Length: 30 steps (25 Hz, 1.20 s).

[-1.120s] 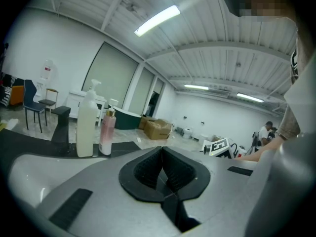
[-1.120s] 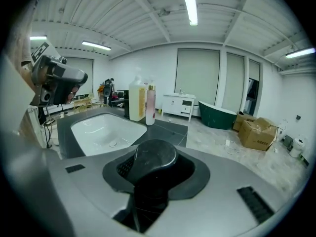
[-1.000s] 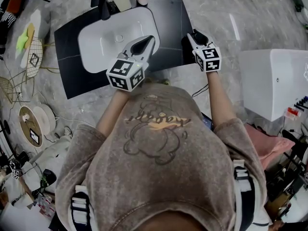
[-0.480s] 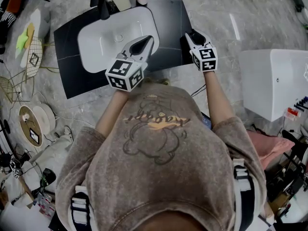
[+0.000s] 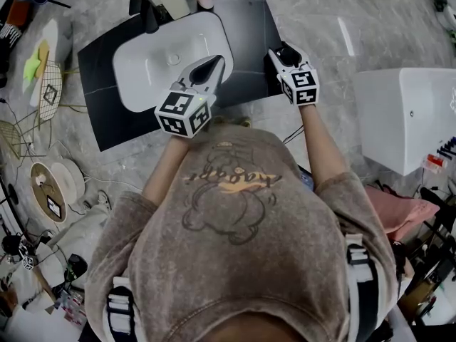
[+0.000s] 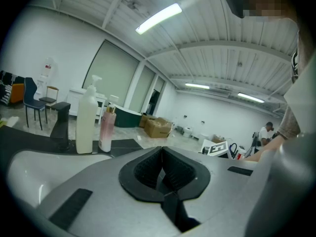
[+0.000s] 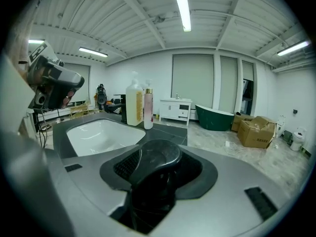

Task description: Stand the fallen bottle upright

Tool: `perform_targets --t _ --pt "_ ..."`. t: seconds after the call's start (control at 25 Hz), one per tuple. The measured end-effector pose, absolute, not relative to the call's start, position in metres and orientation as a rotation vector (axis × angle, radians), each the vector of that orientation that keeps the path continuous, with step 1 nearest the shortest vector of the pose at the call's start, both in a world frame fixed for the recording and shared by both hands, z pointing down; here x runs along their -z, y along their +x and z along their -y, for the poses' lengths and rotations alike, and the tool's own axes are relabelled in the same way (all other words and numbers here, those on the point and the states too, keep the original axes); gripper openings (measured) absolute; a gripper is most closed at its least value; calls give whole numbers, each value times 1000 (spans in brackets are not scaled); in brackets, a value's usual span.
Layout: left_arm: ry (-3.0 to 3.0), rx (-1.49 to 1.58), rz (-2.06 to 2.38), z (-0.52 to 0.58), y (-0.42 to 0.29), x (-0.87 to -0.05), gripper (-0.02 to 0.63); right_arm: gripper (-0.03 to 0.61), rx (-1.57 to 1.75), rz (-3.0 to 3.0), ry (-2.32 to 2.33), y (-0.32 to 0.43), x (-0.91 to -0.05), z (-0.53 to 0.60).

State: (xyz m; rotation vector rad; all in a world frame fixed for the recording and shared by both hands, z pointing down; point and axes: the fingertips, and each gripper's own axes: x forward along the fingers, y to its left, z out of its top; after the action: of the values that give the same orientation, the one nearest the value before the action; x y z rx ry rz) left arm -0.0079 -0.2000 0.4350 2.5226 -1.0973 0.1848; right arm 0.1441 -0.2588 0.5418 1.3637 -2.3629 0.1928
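Note:
A dark bottle [image 7: 155, 157] with a glossy black domed cap stands between the jaws of my right gripper [image 7: 158, 171], apparently upright, with its base hidden. Those jaws are opening, and the ribbed pads show beside the cap. From the head view, the right gripper [image 5: 283, 55] and the dark bottle [image 5: 286, 49] are over the black counter [image 5: 246, 20], right of the white basin [image 5: 153, 63]. My left gripper [image 5: 212, 64] hovers over the basin's near right rim. It is shut with nothing in it, and its pads [image 6: 148, 169] meet in a line.
A white pump bottle [image 6: 86, 117] and a pink bottle [image 6: 106, 130] stand upright behind the basin, next to a black faucet [image 6: 60, 122]. A white cabinet [image 5: 406, 120] stands to the right. Cables and a spool [image 5: 50, 187] lie on the floor at left.
Both grippers stay where they were. The whole head view has shifted slightly, and nothing else visibly differs.

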Motion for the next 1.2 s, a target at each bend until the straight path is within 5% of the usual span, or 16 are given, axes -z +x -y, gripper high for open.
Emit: perform_targets --t 0.52,1.2 --pt "2570 -188 957 198 16 -441 20 309 -186 2359 1379 145 -530 237" --pt "2682 -195 679 182 83 -438 20 328 -175 2349 1654 192 -473 170"
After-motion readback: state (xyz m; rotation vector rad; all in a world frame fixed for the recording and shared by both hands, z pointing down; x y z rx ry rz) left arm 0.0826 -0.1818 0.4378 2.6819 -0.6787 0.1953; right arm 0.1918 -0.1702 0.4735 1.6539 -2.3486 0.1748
